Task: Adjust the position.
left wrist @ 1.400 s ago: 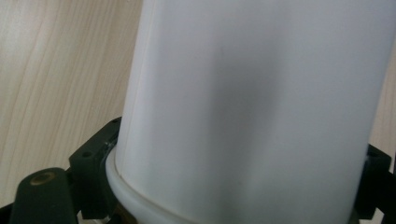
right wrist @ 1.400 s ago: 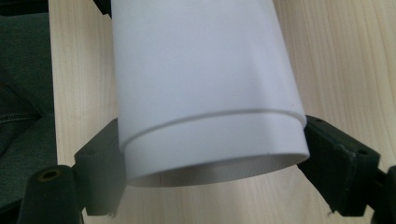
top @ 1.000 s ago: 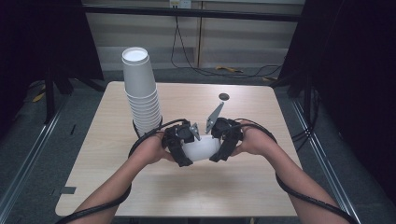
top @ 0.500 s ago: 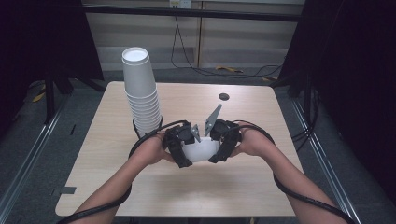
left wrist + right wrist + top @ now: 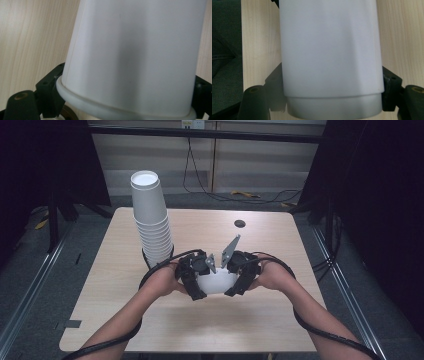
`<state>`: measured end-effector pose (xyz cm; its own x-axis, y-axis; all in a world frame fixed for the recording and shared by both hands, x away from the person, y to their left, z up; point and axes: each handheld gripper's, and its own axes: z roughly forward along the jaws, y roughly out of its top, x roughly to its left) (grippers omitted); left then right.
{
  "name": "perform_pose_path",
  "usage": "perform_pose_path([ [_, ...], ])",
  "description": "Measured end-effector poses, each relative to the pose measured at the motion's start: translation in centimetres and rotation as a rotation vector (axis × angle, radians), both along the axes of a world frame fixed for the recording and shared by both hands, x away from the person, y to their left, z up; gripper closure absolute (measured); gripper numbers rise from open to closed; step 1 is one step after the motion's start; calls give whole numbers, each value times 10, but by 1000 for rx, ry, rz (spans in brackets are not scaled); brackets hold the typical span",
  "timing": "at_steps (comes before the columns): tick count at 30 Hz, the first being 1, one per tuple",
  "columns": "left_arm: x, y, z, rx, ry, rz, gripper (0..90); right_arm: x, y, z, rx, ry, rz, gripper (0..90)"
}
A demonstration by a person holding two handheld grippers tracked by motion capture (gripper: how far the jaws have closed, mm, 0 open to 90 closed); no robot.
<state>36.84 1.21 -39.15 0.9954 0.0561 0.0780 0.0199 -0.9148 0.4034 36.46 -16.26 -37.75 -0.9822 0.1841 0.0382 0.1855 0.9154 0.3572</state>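
A white paper cup point(image 5: 216, 281) is held between both grippers over the wooden table point(image 5: 110, 285), just in front of the tall stack of cups point(image 5: 151, 222) that stands on the table's left half.

The left gripper point(image 5: 194, 276) takes the cup at its rolled rim end; in the left gripper view the cup point(image 5: 132, 57) sits between the black jaws with the rim nearest the camera. Its jaws have just been opening somewhat, and whether the pads still press cannot be told.

The right gripper point(image 5: 239, 276) takes the cup at its base end; in the right gripper view the cup point(image 5: 329, 50) lies between the jaws, base ring nearest the camera. Its jaws have just been closing and are clamped on the cup.

A small dark round mark point(image 5: 239, 223) lies on the table to the right of the stack, well apart from it.
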Motion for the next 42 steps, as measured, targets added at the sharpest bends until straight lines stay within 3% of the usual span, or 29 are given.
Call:
perform_pose_path([
  [10,2,7,2,-75,-2,5,83,-1,-9,-1,64,-10,-12,275],
  [15,4,10,2,-103,0,21,24,-1,-11,-2,93,-7,-7,274],
  [17,4,12,2,-119,-1,22,9,-1,-13,-2,85,-12,-5,274],
  [19,4,13,2,-145,17,29,0,-1,-14,-2,106,-6,-10,274],
  [24,5,18,5,-202,29,38,0,-1,-19,-5,101,-8,-16,274],
  [28,7,23,5,-236,52,42,0,-1,-23,-7,144,-15,-12,273],
  [30,7,26,5,-276,48,44,0,-1,-25,-7,158,-14,-16,273],
  [32,8,29,6,-337,76,33,0,-2,-27,-7,176,-13,-20,273],
  [35,9,33,6,-381,85,39,0,-2,-30,-6,208,-6,-29,273],
  [42,10,36,3,-418,97,51,0,-1,-36,-8,270,-15,-43,271],
])
